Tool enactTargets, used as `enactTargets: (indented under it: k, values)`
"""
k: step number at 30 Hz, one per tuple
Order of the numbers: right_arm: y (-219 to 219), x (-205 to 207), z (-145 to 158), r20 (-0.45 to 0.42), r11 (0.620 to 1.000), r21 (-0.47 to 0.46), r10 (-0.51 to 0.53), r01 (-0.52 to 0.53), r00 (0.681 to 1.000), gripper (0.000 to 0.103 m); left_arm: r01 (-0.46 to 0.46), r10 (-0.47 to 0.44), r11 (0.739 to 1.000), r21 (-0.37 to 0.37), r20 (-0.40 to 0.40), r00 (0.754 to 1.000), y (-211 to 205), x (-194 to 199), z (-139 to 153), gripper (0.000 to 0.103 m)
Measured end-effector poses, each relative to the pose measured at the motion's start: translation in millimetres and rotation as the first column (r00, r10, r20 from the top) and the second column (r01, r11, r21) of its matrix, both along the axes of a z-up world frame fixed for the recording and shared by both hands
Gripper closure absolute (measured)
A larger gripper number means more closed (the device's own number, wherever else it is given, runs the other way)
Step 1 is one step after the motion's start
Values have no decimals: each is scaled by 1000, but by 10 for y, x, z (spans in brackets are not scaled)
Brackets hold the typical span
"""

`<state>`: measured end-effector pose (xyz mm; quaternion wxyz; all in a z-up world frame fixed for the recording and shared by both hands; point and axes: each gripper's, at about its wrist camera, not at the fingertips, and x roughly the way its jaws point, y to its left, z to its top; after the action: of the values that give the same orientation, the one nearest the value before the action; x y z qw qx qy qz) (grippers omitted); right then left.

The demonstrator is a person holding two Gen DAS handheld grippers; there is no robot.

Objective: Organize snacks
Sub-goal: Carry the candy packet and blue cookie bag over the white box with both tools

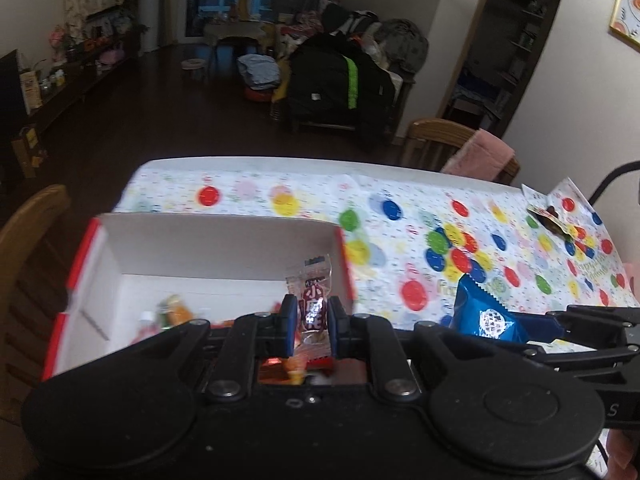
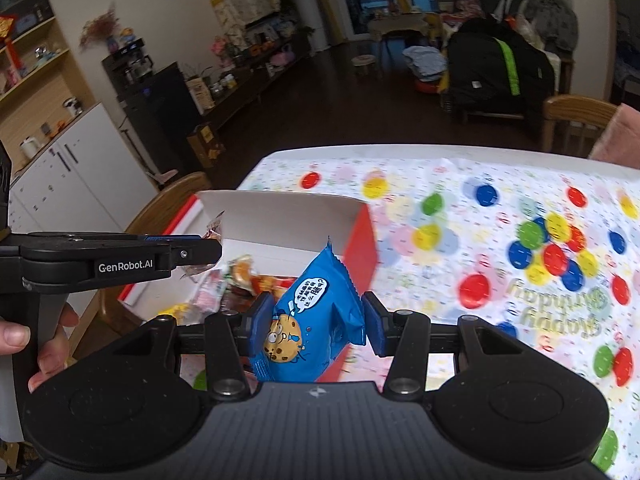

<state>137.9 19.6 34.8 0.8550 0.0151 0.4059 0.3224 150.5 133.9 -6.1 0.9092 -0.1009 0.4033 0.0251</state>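
Pinched between the left gripper [image 1: 313, 317] pads, the clear red-labelled candy [image 1: 314, 300] is best freed only once carried fully over the white box [image 1: 224, 248] ahead, as is the blue cookie packet [image 2: 310, 320] clamped in the right gripper [image 2: 316, 326].

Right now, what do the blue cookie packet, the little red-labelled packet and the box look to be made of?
Blue cookie packet: glossy plastic film, judging by its sheen, creases and zigzag sealed edge. Little red-labelled packet: clear, crinkly plastic wrap, since the contents show through. Box: probably matte white cardboard with a red printed outside, going by its thin, stiff, folded walls.
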Motion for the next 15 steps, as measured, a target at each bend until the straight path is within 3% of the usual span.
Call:
enactTargets:
  k: [7, 15]
  values:
    - [412, 18, -54, -2, 999, -25, 36, -36, 999, 56, -48, 48, 999, 21, -2, 999, 380, -138, -2, 90]
    - [830, 306, -190, 5, 996, -86, 26, -25, 1000, 56, -115, 116, 992, 48, -30, 993, 807, -146, -165, 90]
